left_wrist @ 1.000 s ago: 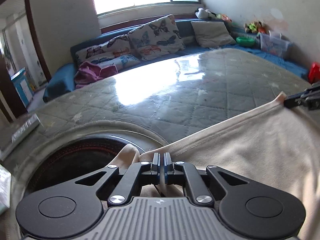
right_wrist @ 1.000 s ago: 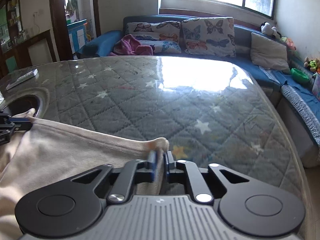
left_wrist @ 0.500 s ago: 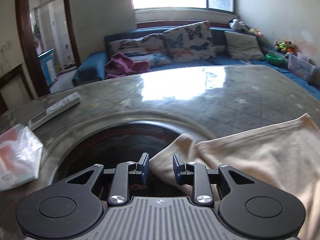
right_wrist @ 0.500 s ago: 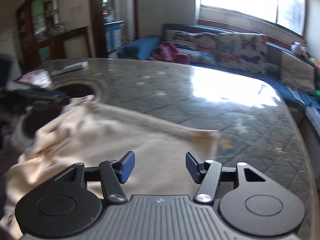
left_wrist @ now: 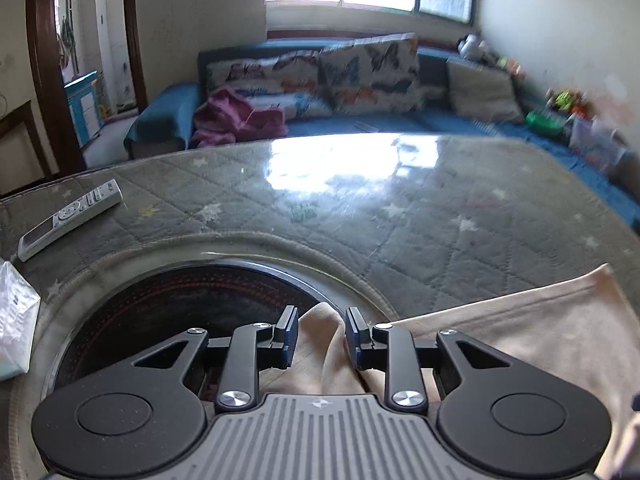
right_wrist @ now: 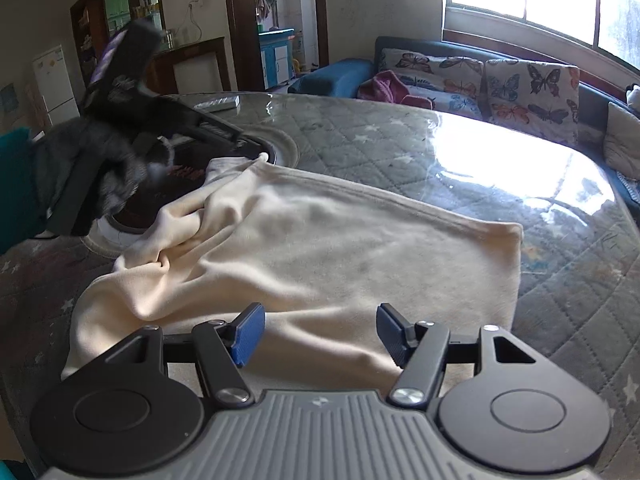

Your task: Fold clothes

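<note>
Left gripper (left_wrist: pixel 321 334) tilted down over a crumpled corner of the cream garment (right_wrist: pixel 320 256); fingers just parted, fabric between them, unpinched. Right gripper (right_wrist: pixel 318 334) angled down over the near edge, fingers spread wide, gripping nothing. Garment spread on the quilted desk (right_wrist: pixel 420 148), corner overlapping the dark round recess (left_wrist: pixel 188 300).

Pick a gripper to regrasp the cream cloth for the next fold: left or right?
Left, probably. The left gripper is open with a ridge of the cream cloth between its pads. The right gripper, jaws wide, only hovers over flat fabric.
</note>
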